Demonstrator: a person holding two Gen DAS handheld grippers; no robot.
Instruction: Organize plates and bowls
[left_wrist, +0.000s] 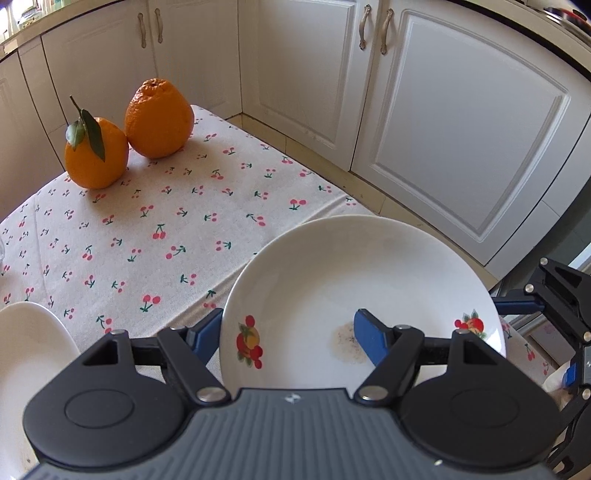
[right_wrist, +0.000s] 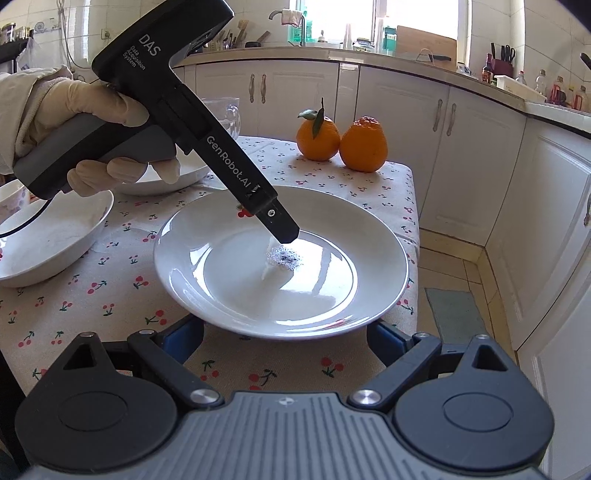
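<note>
A white plate with fruit decals (left_wrist: 325, 280) sits near the table's right edge; it also shows in the right wrist view (right_wrist: 236, 266). My left gripper (left_wrist: 284, 332) is open, straddling the plate's near-left rim: one blue finger (left_wrist: 205, 332) outside it, the other finger (left_wrist: 369, 339) over the plate's inside beside a brown stain (left_wrist: 345, 341). My right gripper (right_wrist: 284, 332) is open at the plate's near rim, its blue fingers low on either side, holding nothing. A white bowl (right_wrist: 51, 236) and another white dish (right_wrist: 162, 177) lie at the left.
Two oranges (right_wrist: 340, 140) stand at the far side of the cherry-print tablecloth (left_wrist: 155, 229). A glass mug (right_wrist: 225, 118) stands behind the left hand. White cabinets (left_wrist: 443, 129) surround the table; tiled floor (right_wrist: 454, 280) lies to the right.
</note>
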